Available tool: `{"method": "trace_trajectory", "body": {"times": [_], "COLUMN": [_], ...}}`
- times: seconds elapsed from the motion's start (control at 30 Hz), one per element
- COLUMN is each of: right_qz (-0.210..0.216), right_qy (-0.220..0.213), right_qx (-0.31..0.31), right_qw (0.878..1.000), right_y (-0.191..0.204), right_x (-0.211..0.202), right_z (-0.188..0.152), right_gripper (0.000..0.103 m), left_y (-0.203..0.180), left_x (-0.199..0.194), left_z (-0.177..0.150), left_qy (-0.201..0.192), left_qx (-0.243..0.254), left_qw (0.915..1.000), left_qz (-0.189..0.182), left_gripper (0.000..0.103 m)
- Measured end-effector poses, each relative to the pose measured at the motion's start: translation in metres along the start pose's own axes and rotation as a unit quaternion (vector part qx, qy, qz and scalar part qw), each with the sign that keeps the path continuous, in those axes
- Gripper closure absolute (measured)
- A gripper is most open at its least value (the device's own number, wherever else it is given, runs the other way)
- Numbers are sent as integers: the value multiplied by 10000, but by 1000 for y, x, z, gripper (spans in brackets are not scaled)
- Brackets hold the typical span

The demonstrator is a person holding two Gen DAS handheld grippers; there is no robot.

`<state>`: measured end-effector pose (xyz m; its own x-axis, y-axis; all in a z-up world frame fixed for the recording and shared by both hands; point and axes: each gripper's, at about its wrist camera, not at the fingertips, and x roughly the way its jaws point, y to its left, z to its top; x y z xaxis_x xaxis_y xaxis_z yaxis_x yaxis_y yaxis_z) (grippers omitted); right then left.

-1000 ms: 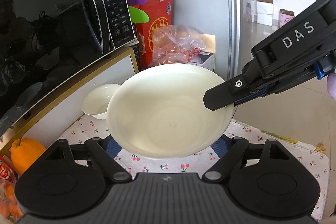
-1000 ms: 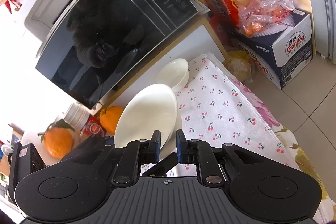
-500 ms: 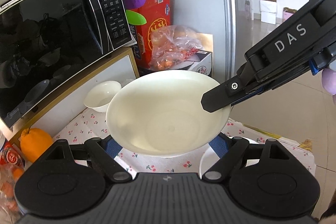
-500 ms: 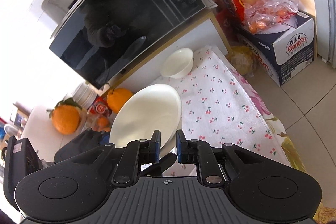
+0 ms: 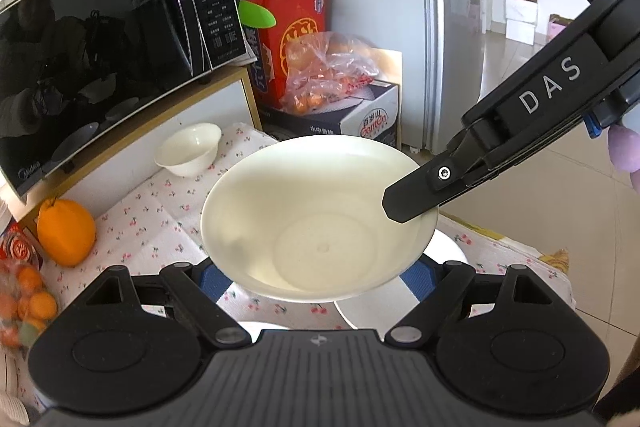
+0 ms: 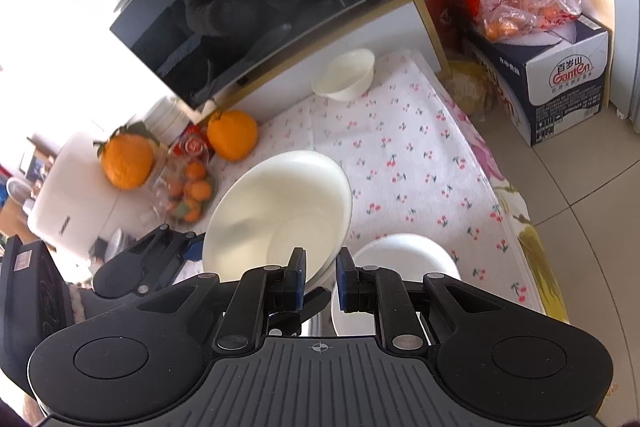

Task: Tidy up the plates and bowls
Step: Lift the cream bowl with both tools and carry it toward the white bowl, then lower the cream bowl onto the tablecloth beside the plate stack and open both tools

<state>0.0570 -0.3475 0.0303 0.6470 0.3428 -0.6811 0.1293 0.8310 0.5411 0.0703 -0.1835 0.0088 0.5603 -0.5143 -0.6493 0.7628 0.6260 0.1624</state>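
Note:
A large cream bowl hangs above the cherry-print tablecloth. My left gripper spans its underside, with a blue pad against each side of the base. My right gripper is shut on the bowl's near rim, and its black finger lies over the rim in the left wrist view. The same bowl tilts left in the right wrist view. A white plate lies on the cloth just below and to the right. A small white bowl stands far back by the microwave.
A black microwave sits on a shelf at the back left. Two big oranges and a bag of small ones crowd the table's left side. A carton and a red box stand on the floor beyond the table's right edge.
Both grippers have drawn back from the microwave together, carrying the large bowl. The white plate has come into view beneath it, and the small bowl now looks farther away.

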Motion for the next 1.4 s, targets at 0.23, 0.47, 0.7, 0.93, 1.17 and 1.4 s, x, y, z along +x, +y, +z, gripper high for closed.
{"method": "trace_trajectory", "body": {"times": [0.23,0.47,0.7,0.93,1.17,1.4], "right_qz": [-173,-414,-580,-748,-894,-1016], "right_qy": [266,517,694,827,948,1014], "right_qx": [-188,-255,-228,-174,-147,-191], "right_qw": [9993,9975,9956,9936,9914,9895], "right_y": [-8,-14,-21,-29,-36,-38], "right_x": [0,4,8,14,21,27], "right_z": [-11,-18,-23,-25,-25,-26], "right_gripper": [87,87,87,87,87,87], "left_y": [-12,-29,-38,-43,-48,-48], "left_x": [3,12,16,23,29,30], "left_z": [-10,-19,-26,-25,-27,-28], "left_qy": [109,350,540,669,785,804], "left_qx": [52,319,435,369,529,581], "left_qw": [9999,9989,9975,9969,9954,9950], "left_qz": [-121,-69,-111,-174,-118,-76], "left_gripper": [20,20,20,18,18,13]}}
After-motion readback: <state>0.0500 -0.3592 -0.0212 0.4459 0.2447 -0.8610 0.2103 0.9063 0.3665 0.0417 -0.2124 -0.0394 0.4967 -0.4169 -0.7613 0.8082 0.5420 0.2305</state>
